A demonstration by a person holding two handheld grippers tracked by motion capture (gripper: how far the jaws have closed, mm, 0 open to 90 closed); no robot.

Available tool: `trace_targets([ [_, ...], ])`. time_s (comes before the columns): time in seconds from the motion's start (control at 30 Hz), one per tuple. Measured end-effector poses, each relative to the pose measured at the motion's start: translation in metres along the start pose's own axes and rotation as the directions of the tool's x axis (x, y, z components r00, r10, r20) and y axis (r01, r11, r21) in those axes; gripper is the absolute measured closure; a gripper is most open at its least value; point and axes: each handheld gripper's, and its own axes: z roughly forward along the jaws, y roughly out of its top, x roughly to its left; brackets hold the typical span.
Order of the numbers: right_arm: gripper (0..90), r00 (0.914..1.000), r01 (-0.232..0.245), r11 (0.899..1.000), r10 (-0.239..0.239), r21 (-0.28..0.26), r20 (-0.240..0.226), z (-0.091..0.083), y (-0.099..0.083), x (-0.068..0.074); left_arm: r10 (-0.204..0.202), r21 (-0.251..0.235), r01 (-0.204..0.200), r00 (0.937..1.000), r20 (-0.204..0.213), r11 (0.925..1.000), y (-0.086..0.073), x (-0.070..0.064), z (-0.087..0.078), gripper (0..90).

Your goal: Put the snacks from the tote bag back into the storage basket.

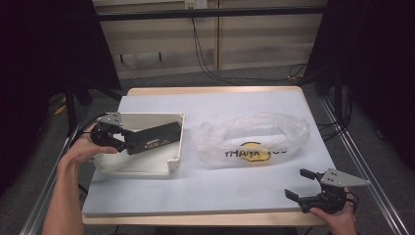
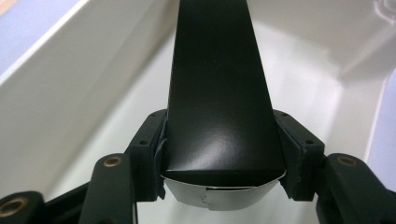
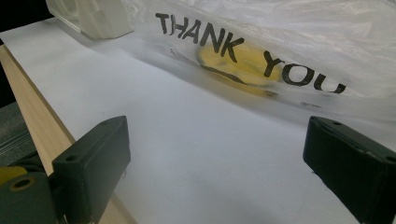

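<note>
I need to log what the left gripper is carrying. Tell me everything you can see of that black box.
The black box is long, slim and looks like matte cardboard, with small pale print on one side and a white end flap. The left gripper clamps one end between its jaws. The box lies about level over the white tray, its far end near the tray's right wall; whether it touches the tray is unclear.

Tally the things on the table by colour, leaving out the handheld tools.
Black: 1, the long black cardboard box
White: 1, the shallow white plastic tray
Clear: 1, the crumpled clear plastic bag printed THANK YOU
Total: 3
</note>
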Motion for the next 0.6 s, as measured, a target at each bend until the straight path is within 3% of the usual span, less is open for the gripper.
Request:
trace_targets([
  [0.17,6.9,1.0000,0.005,1.000,-0.005,0.003,0.002,0.000,0.000,0.000,0.003,0.049,-0.004,0.9999,0.015,0.9988,0.005,0.004,0.001,43.2],
  [0.33,6.9,1.0000,0.005,1.000,-0.005,0.004,-0.002,0.000,0.000,0.000,0.007,0.118,-0.010,0.9998,0.020,0.9929,0.009,0.007,0.008,43.1],
  [0.6,6.9,0.9999,0.016,1.000,-0.016,0.009,0.003,0.001,0.000,0.001,-0.010,0.162,0.008,0.9998,0.014,0.9867,0.006,0.009,0.017,42.6],
])
